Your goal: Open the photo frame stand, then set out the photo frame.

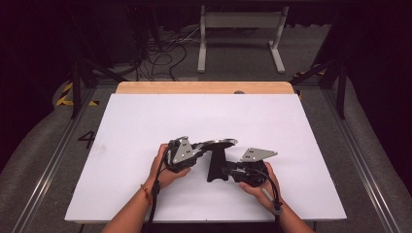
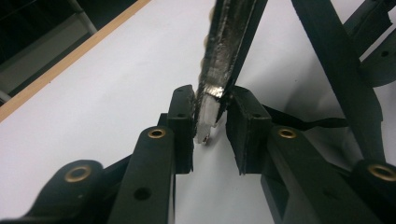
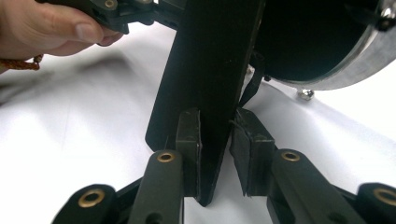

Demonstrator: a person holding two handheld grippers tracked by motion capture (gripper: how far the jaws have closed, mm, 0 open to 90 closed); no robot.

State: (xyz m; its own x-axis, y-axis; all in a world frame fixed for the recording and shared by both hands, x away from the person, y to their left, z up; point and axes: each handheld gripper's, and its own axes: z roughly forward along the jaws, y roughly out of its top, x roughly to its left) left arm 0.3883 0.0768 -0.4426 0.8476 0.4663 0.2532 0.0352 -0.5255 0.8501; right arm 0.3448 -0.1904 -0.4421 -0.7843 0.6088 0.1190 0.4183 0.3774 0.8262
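A round disc with a silver rim (image 1: 219, 142) stands joined to a flat black plate (image 1: 216, 167) at the middle of the white table top (image 1: 145, 121). My left gripper (image 1: 200, 146) comes in from the left and is shut on the disc's rim. In the left gripper view the silver rim (image 2: 229, 37) sits pinched in the left gripper (image 2: 210, 116). My right gripper (image 1: 227, 170) comes in from the right, shut on the black plate. In the right gripper view the plate (image 3: 210, 56) runs up out of the right gripper (image 3: 215, 135), with the disc (image 3: 327, 46) behind it.
A wooden strip (image 1: 204, 87) edges the far side of the table. Beyond it on the floor are a white frame (image 1: 240, 29) and loose cables (image 1: 160, 58). Metal rails run along both sides. A person's hand (image 3: 46, 28) is at the upper left of the right gripper view.
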